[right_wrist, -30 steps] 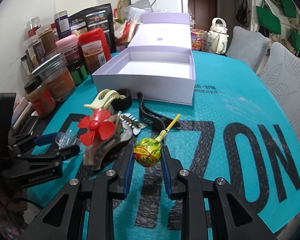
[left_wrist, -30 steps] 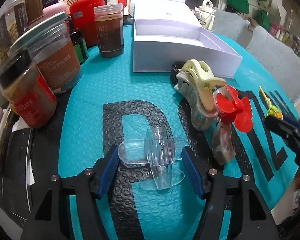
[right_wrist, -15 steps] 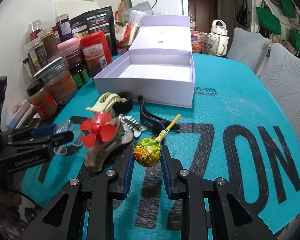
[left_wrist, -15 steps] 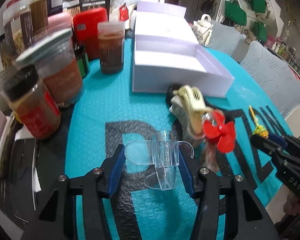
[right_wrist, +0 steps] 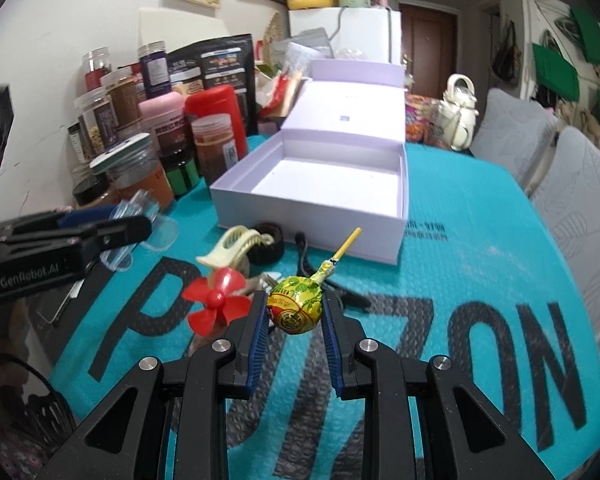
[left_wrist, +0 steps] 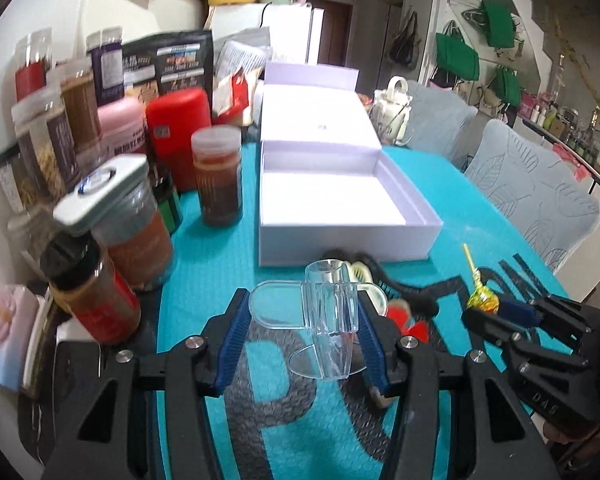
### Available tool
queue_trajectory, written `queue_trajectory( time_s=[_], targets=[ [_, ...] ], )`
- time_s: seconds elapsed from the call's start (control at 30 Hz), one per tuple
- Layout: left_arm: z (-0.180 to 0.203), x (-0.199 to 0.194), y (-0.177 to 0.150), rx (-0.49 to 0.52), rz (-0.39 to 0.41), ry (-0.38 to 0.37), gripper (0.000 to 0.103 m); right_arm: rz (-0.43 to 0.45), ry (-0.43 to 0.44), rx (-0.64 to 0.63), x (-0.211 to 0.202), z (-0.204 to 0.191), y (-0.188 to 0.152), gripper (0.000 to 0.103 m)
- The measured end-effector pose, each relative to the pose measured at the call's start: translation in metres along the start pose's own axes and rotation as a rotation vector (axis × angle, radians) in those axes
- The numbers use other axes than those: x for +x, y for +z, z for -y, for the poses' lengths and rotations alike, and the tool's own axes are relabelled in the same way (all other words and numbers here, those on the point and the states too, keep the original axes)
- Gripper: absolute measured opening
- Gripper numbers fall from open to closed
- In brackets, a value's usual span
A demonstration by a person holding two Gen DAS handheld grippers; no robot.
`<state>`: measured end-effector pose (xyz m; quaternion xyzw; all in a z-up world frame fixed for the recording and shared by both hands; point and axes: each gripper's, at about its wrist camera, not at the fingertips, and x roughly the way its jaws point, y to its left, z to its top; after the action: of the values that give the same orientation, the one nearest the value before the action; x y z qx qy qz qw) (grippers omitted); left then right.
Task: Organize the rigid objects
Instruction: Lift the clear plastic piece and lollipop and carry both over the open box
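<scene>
Each wrist camera looks forward along its own fingers [left_wrist: 236,332], low and close over the tabletop [right_wrist: 480,216]; both views share the open box [left_wrist: 340,216] ahead.

Clear plastic piece [left_wrist: 324,320] between fingers [left_wrist: 234,340]

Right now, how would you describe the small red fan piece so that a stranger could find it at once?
Start at the open pale lilac cardboard box on the teal bubble mat. In front of it lies a small pile of clips. The red plastic propeller lies at its near edge, beside the cream hair claw clip; it alone is bright red with rounded blades.
</scene>
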<state>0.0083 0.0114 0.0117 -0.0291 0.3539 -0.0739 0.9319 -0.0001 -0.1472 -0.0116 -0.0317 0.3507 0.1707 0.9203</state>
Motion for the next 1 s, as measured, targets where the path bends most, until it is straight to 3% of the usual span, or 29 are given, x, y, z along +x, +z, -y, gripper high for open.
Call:
queue_trajectory(
  time_s=[0.3, 0.63, 1.0],
  targets=[
    [0.019, -0.004, 0.028, 0.06, 0.055, -0.048, 0.051, 0.031, 0.025, -0.054, -0.003, 0.001, 0.021, 0.026],
    [0.028, 0.0, 0.06, 0.089, 0.114, -0.048, 0.051, 0.08, 0.027, -0.082, -0.005, 0.01, 0.048, 0.026],
    [0.025, 0.021, 0.094, 0.121, 0.122, -0.045, 0.051, 0.112, 0.015, -0.111, 0.01, 0.027, 0.085, 0.026]
  ],
)
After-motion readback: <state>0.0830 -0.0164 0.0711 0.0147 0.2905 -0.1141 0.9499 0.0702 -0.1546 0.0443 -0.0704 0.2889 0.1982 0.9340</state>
